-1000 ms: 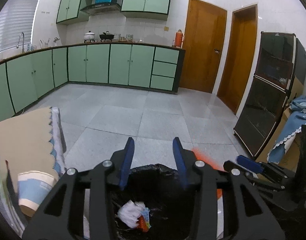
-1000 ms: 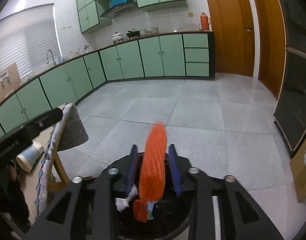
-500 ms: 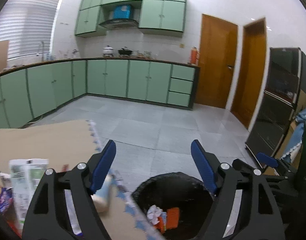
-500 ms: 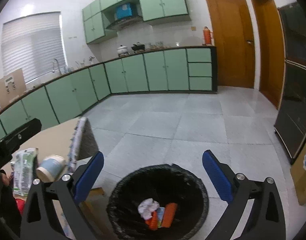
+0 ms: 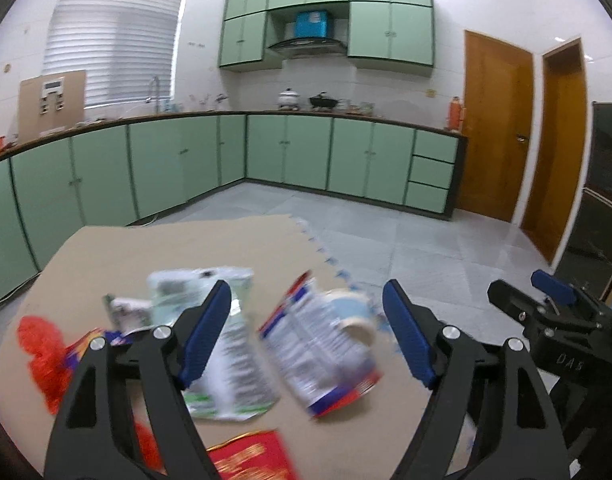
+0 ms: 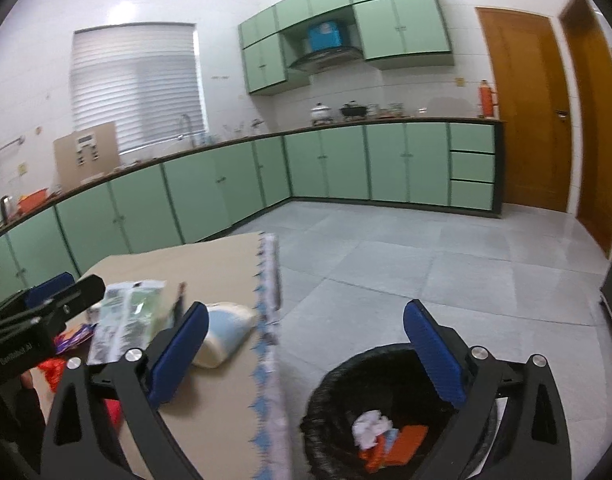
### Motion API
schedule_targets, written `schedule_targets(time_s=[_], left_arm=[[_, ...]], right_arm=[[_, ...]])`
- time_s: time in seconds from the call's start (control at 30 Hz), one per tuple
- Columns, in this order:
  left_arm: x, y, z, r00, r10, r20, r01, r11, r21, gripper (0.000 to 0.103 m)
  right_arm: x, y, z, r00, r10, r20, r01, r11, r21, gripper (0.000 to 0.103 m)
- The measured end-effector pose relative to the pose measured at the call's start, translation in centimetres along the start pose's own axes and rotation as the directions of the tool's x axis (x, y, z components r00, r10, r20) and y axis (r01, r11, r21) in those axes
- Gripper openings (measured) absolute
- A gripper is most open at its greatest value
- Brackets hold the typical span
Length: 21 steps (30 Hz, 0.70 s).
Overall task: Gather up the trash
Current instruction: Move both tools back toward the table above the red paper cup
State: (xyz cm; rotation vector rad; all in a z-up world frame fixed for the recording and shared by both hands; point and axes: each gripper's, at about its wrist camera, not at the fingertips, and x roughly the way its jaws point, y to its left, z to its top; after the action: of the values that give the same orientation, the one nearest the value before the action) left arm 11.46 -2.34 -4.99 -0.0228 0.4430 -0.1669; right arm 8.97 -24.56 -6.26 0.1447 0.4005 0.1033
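Both claws wide open, holding nothing. Left claw point(image 5: 306, 328) hangs over the surface point(image 5: 165, 248) — trash lies there: red-and-blue wrapper point(image 5: 322, 352) between its fingers, green-white packet point(image 5: 225, 340) just beside, paper cup point(image 5: 354, 312) near the edge, red bits further left. Right claw point(image 6: 306, 352) straddles the surface edge and the black bin point(image 6: 346, 400), which already holds some scraps. Next pick, my read: drop the left claw square onto the wrapper, pinch a raised fold rather than the flat sheet — thin film slips.
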Motion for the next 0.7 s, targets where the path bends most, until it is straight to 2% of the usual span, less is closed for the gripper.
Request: schedule_targets(time_s=[0.27,0.53,0.7], left_arm=[[-2.6,4.7,-1.8,0.997,0.076,-0.026,-0.077,0.997,-0.023,0.076],[-4.4,6.7,-4.2,0.994,0.085,-0.069,-0.088,0.995,-0.05,0.076],[-5.5,6.5,-5.1,0.993,0.099,-0.064,-0.105,0.99,-0.09,0.076]], right_arm=[[-0.3,3.9,-1.3,0.997,0.082,-0.016,-0.082,0.996,-0.039,0.093],[-1.3,6.6,-2.7,0.993,0.113,-0.033,-0.115,0.991,-0.065,0.092],[-1.7,7.4,-2.9,0.993,0.113,-0.03,-0.115,0.991,-0.073,0.092]])
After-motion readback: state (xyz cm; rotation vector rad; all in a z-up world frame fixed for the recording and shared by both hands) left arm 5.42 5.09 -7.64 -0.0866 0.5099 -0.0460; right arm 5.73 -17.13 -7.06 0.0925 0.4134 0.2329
